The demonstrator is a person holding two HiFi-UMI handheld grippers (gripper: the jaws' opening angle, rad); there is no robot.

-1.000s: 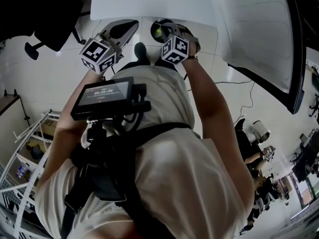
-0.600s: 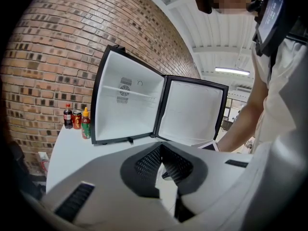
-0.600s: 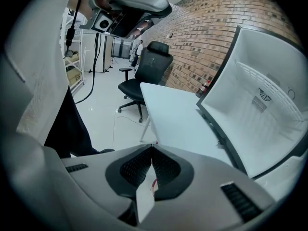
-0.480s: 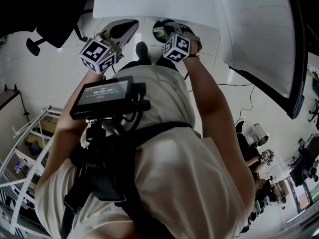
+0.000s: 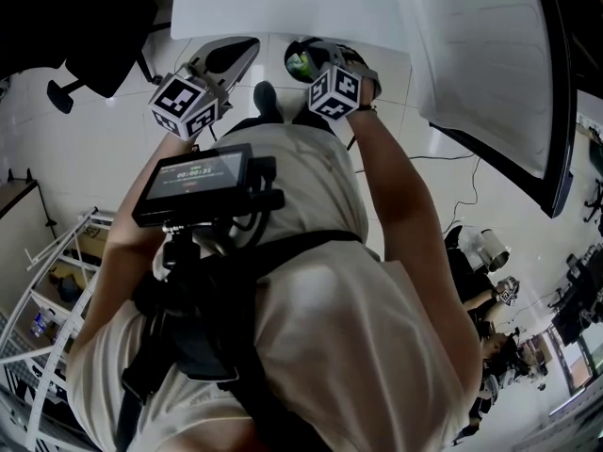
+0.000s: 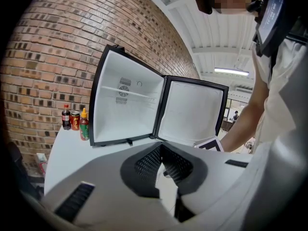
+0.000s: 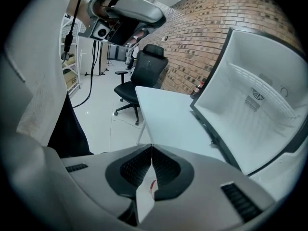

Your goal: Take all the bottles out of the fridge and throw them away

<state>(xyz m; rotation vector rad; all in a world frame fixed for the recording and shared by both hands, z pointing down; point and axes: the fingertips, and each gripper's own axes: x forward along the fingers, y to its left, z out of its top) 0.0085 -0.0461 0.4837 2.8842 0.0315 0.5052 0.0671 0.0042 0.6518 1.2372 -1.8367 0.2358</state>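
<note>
The right gripper [image 7: 151, 147] has its jaws pressed together with nothing between them. In the head view it hangs over the dark round bin [image 5: 288, 55], which sits at about eleven o'clock from its marker cube. A green bottle [image 5: 300, 62] lies inside the bin, just below the jaw tips and apart from them. The left gripper [image 6: 161, 147] is also closed and empty, held level at about nine o'clock from the right one.

The drop looks finished, so the step to do well is the check. Lift the right gripper straight up clear of the bin rim, then look over the fridge [image 6: 126, 105], at twelve o'clock beyond the left jaws. Its shelf and floor look bare, and so does the open door [image 6: 191, 110] at one o'clock. On the white table [image 6: 67, 148], at ten o'clock and outside the fridge, stand a cola bottle [image 6: 66, 117], a can [image 6: 75, 121] and a sauce bottle [image 6: 84, 125], well apart from both grippers.
</note>
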